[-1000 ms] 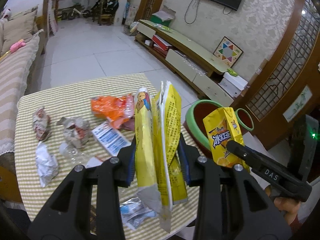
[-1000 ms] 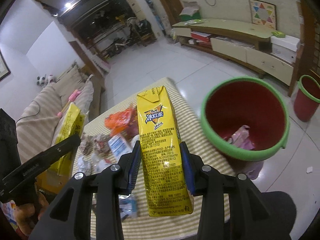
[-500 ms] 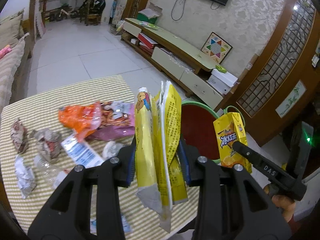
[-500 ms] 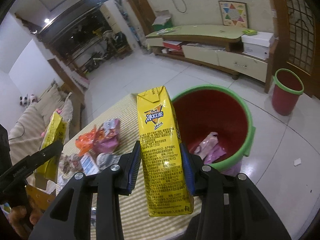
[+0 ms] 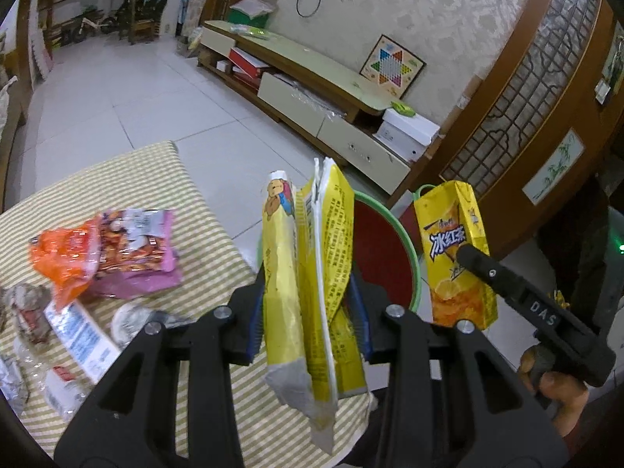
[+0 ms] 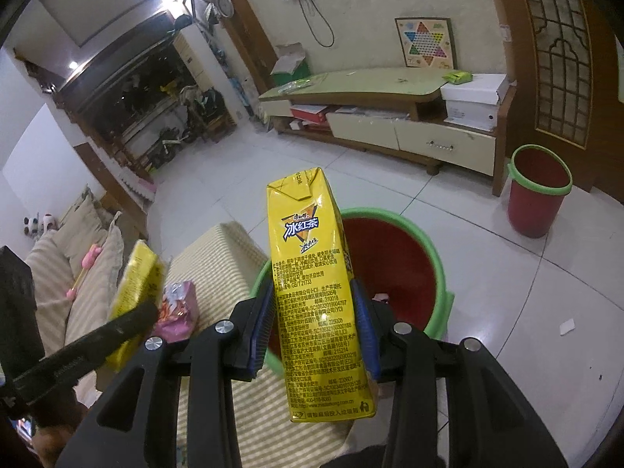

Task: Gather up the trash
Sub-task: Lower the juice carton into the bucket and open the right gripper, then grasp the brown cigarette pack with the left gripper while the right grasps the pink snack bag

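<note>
The left gripper is clamping its fingers on a bundle of flattened yellow snack wrappers, upright so nothing slips out; the right gripper is squeezing an iced tea carton by its sides, above the green-rimmed red bin, probably for dropping; more wrappers are lying on the striped counter.

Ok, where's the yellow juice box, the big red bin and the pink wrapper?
Yellow juice box (image 6: 312,292), right wrist view, on its printed front.
Big red bin (image 6: 394,257), right wrist view, on its red inside wall.
Pink wrapper (image 5: 136,249), left wrist view, on its crumpled middle.
</note>
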`<state>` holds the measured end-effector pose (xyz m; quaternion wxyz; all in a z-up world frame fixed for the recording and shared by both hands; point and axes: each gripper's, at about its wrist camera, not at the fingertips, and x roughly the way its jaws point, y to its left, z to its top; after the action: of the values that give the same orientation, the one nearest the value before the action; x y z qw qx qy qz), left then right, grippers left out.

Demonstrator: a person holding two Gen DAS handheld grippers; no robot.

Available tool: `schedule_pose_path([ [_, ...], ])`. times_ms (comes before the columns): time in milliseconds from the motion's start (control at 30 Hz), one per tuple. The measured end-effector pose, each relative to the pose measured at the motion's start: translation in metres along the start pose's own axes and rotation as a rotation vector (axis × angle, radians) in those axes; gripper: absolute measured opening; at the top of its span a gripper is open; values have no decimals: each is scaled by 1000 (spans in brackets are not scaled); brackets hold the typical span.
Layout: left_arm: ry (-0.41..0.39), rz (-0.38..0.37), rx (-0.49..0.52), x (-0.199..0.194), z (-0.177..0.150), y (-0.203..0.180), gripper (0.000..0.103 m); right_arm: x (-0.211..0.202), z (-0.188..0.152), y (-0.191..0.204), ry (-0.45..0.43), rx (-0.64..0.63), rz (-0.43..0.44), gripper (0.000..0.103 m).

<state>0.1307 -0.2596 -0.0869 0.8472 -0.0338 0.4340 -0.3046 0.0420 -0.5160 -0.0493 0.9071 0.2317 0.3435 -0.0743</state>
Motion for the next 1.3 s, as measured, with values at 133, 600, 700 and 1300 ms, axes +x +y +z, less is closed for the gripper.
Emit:
schedule_pose_path([
  [133,16,-7,31,17,4,-12,35,9,5,-13,10,19,-2,37],
  [600,-39,35,96,27,23,-33,66,16,12,-29,-29,47,-30,48],
  [700,-45,41,100,14,20,-31,70,15,12,-28,-23,38,-31,48],
  [1300,14,319,-364,-139,-132,152,80,32,-81,88,210,-148,72,57],
])
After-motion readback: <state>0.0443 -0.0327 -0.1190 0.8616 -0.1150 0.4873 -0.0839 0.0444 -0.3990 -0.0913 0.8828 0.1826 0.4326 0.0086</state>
